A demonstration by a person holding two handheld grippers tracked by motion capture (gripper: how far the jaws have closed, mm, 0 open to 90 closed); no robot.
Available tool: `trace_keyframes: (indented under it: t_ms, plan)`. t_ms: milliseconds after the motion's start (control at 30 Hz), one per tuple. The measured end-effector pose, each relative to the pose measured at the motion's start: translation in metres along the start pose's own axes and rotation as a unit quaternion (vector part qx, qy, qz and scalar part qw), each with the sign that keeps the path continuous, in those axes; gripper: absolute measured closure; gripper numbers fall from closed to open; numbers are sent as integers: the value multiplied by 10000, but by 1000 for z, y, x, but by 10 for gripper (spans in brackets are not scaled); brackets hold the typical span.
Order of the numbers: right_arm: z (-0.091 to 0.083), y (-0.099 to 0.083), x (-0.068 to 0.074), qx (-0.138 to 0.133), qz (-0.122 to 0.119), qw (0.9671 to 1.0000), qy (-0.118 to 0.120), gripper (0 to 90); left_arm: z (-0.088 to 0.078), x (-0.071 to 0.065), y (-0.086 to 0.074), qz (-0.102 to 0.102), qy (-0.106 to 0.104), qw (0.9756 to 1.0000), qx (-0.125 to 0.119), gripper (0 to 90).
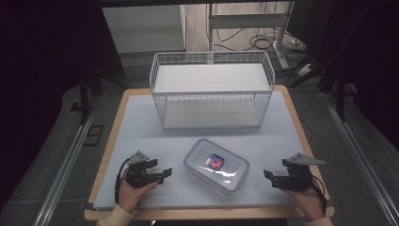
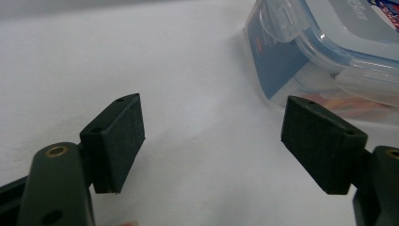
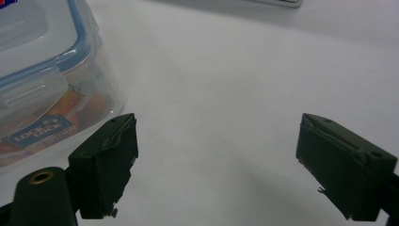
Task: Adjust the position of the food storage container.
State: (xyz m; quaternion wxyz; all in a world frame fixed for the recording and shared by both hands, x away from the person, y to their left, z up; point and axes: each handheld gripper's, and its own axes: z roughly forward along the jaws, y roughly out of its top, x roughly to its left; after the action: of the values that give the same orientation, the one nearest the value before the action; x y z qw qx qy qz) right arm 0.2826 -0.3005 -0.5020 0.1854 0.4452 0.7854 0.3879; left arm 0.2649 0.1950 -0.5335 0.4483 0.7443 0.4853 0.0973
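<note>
At the near edge of the table, both forearms are cut off by the bottom of the high view, so only the hands and a pale sleeve cuff are seen. The left gripper is held low over the white mat, its jaws spread wide with nothing between them; in the left gripper view only bare mat is framed by the matte black pads. The right gripper is likewise held wide open and empty, its worn, frayed pads being seen in the right gripper view.

Between the two grippers, apart from both, a clear plastic container is set at a slant on the mat. It is rectangular with rounded corners, its lid closed by blue-edged clip flaps and marked with a red-and-blue label. Orange contents are glimpsed through the wall, but they are too blurred to be identified.

Farther back, a white wire basket is stood on the mat, its grid sides fine and its floor a plain white panel. Beyond it, cables and a desk frame are lost in shadow.
</note>
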Motion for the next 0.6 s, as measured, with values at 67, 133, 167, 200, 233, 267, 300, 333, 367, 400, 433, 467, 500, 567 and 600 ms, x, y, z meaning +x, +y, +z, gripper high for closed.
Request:
trace_keyframes:
  t_ms: [67,133,167,200,233,267,300,333,367,400,433,467,500,567,600]
  plan:
    - [1,0,1,32,-39,10000,12,140,0,0,0,22,15,10000,-2,218]
    - [2,-1,2,40,-71,10000,27,149,2,0,0,44,15,10000,33,217]
    - [2,-1,3,31,-82,10000,24,152,2,0,0,48,14,10000,44,217]
    - [1,0,3,21,-71,10000,24,159,3,0,0,57,9,10000,51,217]
    - [0,0,4,3,-74,10000,24,169,3,0,0,57,9,10000,51,217]
    - [0,1,4,-14,-73,10000,27,187,2,0,0,56,7,10000,36,217]
    - [-1,1,4,-31,-68,10000,51,215,2,0,1,53,8,10000,23,217]
    - [-2,1,4,-43,-68,9999,96,243,2,-1,1,57,12,10000,18,217]
    - [-3,2,5,-56,-80,9999,123,274,2,-1,1,62,20,10000,8,217]
    - [-5,2,5,-77,-81,9998,152,309,1,-1,1,67,25,10000,-2,216]
    - [-6,3,6,-113,-97,9997,201,337,1,-1,1,71,29,10000,-3,216]
    - [-7,4,6,-134,-107,9996,238,348,2,-1,1,72,33,10000,0,216]
    - [-8,4,7,-157,-107,9995,254,355,2,-2,1,76,43,10000,8,216]
    - [-10,6,9,-165,-125,9994,263,396,2,-2,1,88,52,9999,21,216]
    - [-11,7,10,-165,-135,9993,299,424,2,-2,1,98,56,9999,24,215]
